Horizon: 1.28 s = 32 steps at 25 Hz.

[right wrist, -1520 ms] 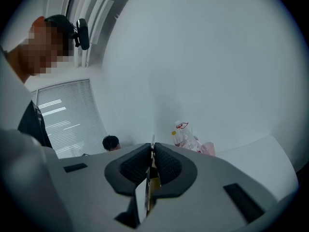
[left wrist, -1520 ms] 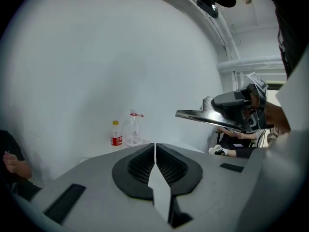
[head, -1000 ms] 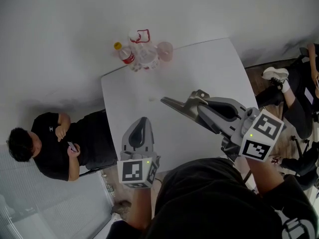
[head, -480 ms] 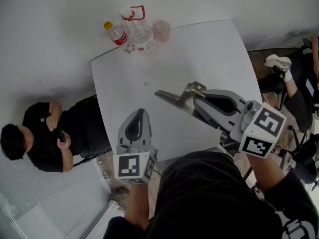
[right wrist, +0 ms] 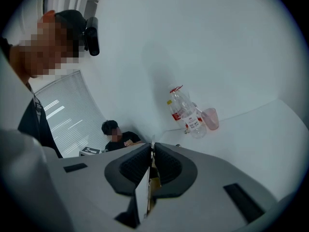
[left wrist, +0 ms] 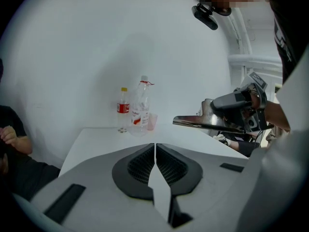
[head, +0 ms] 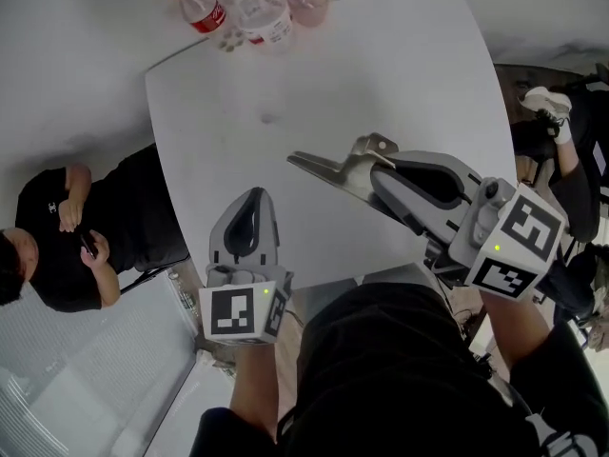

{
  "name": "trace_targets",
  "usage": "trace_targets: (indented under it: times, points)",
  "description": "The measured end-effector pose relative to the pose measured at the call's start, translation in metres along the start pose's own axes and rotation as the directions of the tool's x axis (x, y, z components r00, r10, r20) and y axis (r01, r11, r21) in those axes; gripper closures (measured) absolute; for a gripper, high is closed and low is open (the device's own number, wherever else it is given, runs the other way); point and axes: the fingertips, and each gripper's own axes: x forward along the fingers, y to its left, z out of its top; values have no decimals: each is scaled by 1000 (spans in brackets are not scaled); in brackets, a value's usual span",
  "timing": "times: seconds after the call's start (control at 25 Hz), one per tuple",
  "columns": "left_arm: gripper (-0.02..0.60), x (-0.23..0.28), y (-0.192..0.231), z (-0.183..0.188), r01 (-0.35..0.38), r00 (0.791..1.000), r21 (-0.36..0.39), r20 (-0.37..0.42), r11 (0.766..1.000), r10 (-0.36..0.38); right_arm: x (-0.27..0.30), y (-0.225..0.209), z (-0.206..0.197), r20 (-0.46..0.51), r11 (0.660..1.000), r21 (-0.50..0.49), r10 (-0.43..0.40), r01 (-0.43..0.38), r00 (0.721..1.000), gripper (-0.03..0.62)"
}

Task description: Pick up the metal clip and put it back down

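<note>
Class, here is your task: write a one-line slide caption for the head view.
Right hand-held gripper holds the metal clip over the white table; left hand-held gripper waits shut and empty.

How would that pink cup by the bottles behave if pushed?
The pink cup looks translucent plastic and seems empty, so probably light and easily tipped. It stands at the far edge of the table, so a push might send it off.
</note>
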Motion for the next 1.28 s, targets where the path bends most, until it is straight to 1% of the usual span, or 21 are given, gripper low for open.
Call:
trace_targets:
  times: [0.12,0.24,0.4,0.6,0.84,1.04,1.12,1.2,1.28]
  points:
    - [558,3,2,-7,-12,1000,-23,-15,1000,11,5,-11,-8,-29,1000,14,1,-1,1000,554]
    - [558,1,1,-18,-19,999,-19,-28,1000,18,7,-16,-18,-39,1000,25,9,-8,999,554]
    - [558,4,-3,-25,-11,999,-16,-37,1000,10,6,-20,-26,-48,1000,27,11,-9,999,554]
    - [558,4,-2,-15,-9,1000,-18,-27,1000,9,7,-18,-23,-51,999,34,21,-19,998,554]
    - [558,9,-10,-7,2,1000,1,14,1000,-2,6,-19,-25,-41,1000,-6,24,-25,999,554]
    - [558,7,-19,5,-2,998,50,64,999,-1,3,-19,-29,-14,998,-37,50,-51,999,554]
    - [558,6,-21,12,-3,997,59,79,998,-2,3,-19,-29,-10,998,-43,54,-55,998,554]
    - [558,5,-21,15,5,997,51,75,999,-8,4,-19,-28,-21,998,-35,48,-49,999,554]
    - [558,4,-22,17,21,998,26,58,999,-23,5,-19,-27,-48,999,-18,33,-34,998,554]
